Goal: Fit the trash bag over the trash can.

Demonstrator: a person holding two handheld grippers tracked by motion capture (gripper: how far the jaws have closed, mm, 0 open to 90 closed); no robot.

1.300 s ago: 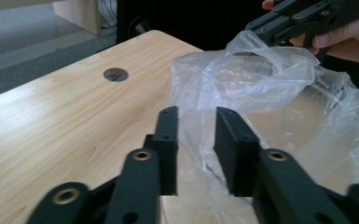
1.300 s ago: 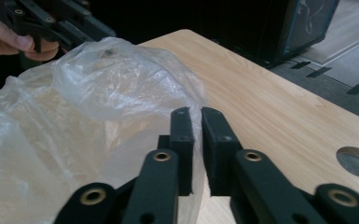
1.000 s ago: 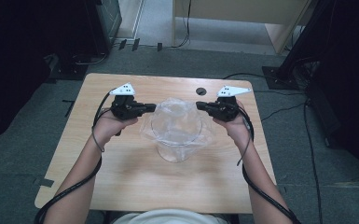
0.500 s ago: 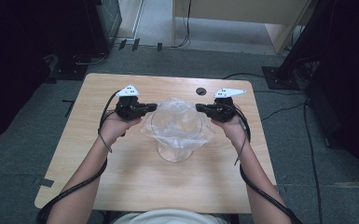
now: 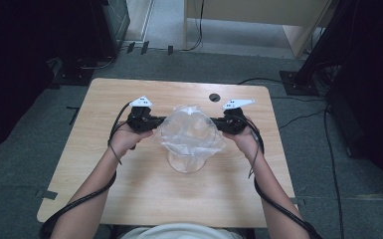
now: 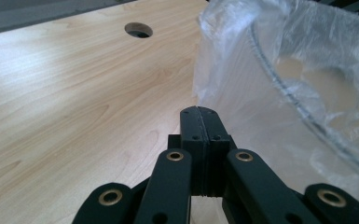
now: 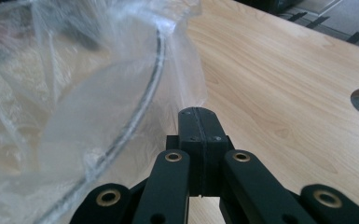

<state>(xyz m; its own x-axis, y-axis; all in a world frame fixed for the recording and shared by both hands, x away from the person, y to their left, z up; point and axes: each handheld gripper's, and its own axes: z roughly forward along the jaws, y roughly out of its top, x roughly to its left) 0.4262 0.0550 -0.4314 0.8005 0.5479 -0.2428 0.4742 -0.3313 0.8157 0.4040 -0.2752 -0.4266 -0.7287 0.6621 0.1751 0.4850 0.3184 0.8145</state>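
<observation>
A clear plastic bag (image 5: 189, 130) is stretched between my two grippers over a clear round container (image 5: 186, 162) that stands mid-table. My left gripper (image 5: 156, 122) is shut on the bag's left edge, and my right gripper (image 5: 214, 124) is shut on its right edge. In the left gripper view the black jaws (image 6: 199, 112) meet tightly, with the film (image 6: 270, 79) billowing just to their right over the container's rim (image 6: 284, 95). In the right gripper view the jaws (image 7: 199, 112) are pressed together, and the film (image 7: 74, 88) and rim (image 7: 150, 88) lie to their left.
The wooden table (image 5: 129, 199) has a round cable hole (image 5: 214, 97) at its far side. Cables trail from both grippers along the person's forearms. Dark equipment and floor cables surround the table, and a wooden cabinet stands beyond it.
Both hands have come down a little with the bag, bringing it lower around the container. Both pairs of jaws stay shut.
</observation>
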